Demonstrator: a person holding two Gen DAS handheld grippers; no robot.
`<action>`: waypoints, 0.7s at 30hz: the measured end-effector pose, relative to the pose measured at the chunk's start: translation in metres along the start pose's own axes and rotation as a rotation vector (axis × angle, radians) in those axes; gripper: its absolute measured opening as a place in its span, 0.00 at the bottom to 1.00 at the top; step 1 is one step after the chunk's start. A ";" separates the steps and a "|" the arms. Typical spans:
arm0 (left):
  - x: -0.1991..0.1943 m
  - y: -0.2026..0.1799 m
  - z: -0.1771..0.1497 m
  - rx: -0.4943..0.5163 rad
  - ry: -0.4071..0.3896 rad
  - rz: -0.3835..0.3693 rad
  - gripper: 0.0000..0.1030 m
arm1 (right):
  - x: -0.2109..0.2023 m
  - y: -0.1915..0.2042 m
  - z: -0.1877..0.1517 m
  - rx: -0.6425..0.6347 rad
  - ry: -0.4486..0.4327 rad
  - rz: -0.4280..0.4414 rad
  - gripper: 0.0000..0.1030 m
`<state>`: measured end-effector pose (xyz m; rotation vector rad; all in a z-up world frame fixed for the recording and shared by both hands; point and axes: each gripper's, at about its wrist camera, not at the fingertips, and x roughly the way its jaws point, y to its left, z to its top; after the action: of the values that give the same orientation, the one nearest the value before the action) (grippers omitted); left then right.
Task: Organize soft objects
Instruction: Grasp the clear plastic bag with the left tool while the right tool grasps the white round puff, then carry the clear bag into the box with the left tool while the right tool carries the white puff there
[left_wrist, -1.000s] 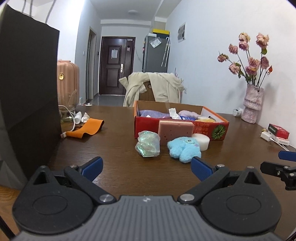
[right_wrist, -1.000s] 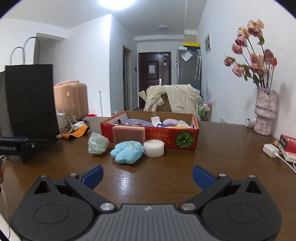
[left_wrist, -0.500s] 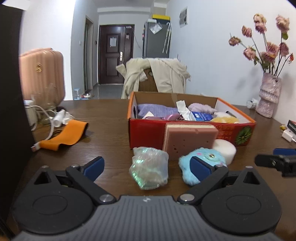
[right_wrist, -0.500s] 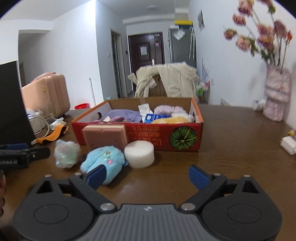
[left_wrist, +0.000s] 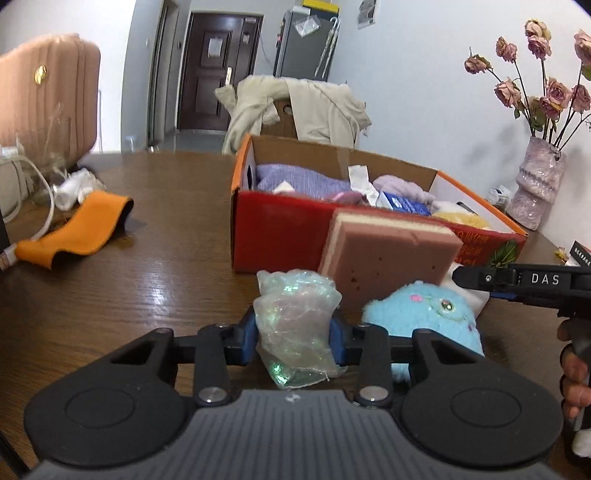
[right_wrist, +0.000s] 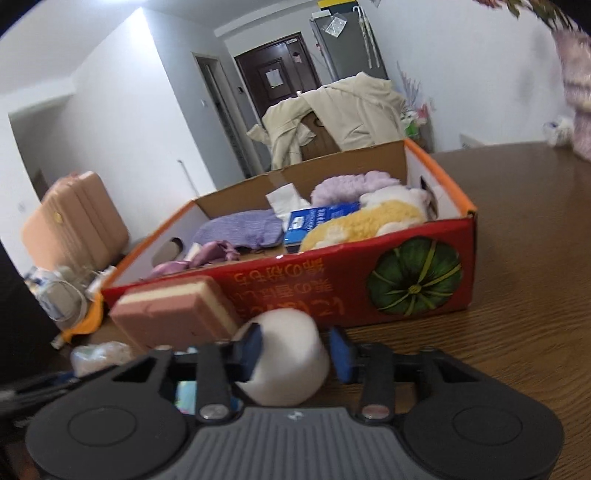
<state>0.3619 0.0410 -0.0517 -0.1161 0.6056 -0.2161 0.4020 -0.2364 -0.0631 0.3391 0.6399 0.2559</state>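
Wooden table (left_wrist: 155, 280): left hand-held gripper (left_wrist: 293, 338) clamps iridescent pouch (left_wrist: 295, 325), right hand-held gripper (right_wrist: 295, 349) white sponge roll (right_wrist: 286, 360), box (right_wrist: 332, 291) just behind

Even, soft indoor light. A pale sheen lies on the wooden table (left_wrist: 155, 280) at nine o'clock in the left wrist view. The right wrist view is tilted and smeared — the vase (right_wrist: 576, 92) at two o'clock blurs. Fisheye bending and dark corners — both views.

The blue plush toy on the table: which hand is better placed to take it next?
Probably left: the blue plush toy lies beside the left gripper, though its fingers clamp the iridescent bag.
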 end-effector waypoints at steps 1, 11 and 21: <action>0.001 0.002 0.000 -0.013 0.005 -0.007 0.37 | 0.001 -0.001 -0.001 0.004 -0.001 0.003 0.33; 0.002 0.007 0.000 -0.050 0.011 -0.025 0.35 | 0.001 -0.006 -0.003 0.016 -0.008 0.043 0.25; -0.075 -0.010 -0.004 -0.080 -0.074 -0.012 0.34 | -0.048 0.004 -0.014 -0.008 -0.098 0.001 0.22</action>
<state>0.2977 0.0486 -0.0124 -0.2042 0.5398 -0.1986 0.3561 -0.2451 -0.0459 0.3418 0.5424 0.2409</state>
